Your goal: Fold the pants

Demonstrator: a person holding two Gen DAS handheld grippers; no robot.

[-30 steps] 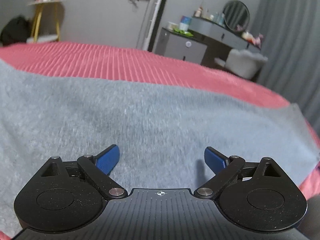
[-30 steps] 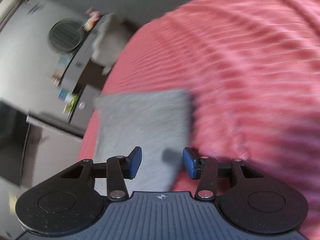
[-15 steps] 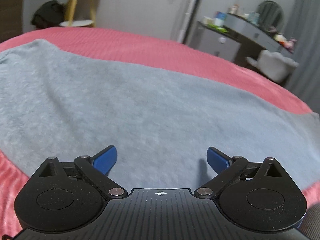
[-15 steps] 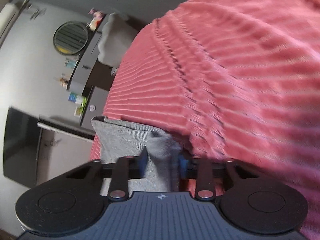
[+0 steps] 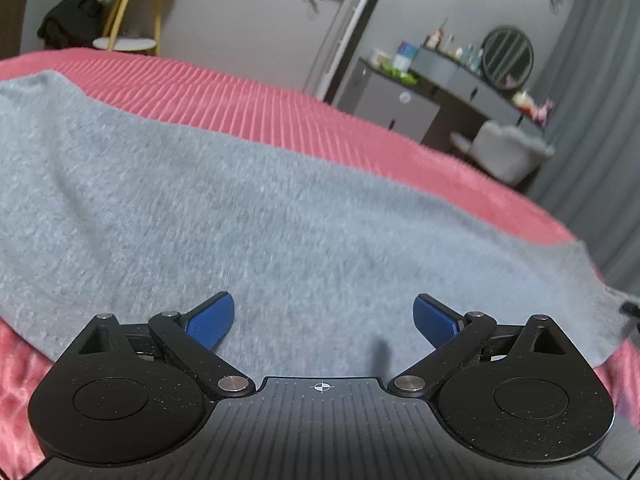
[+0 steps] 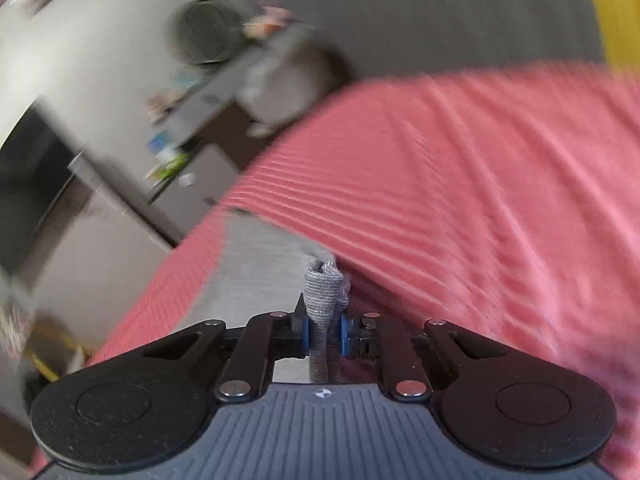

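Observation:
Grey pants [image 5: 248, 216] lie spread flat across the red ribbed bedspread [image 5: 304, 120]. My left gripper [image 5: 323, 320] is open and empty, hovering low over the near part of the pants. My right gripper [image 6: 324, 330] is shut on a bunched ribbed edge of the pants [image 6: 320, 292], held just above the bedspread [image 6: 460, 200]. The rest of the pants [image 6: 256, 264] trails away to the left behind the pinched edge. The right wrist view is motion-blurred.
A grey dresser with a round mirror [image 5: 508, 56] and a pale chair [image 5: 508, 152] stand beyond the bed's far right edge. A yellow-legged side table [image 5: 128, 20] stands at the back left. Grey curtains [image 5: 600, 120] hang at the right.
My right gripper closed on the pants' edge and lifted it, swinging its view. My left gripper stayed open and shifted slightly over the pants.

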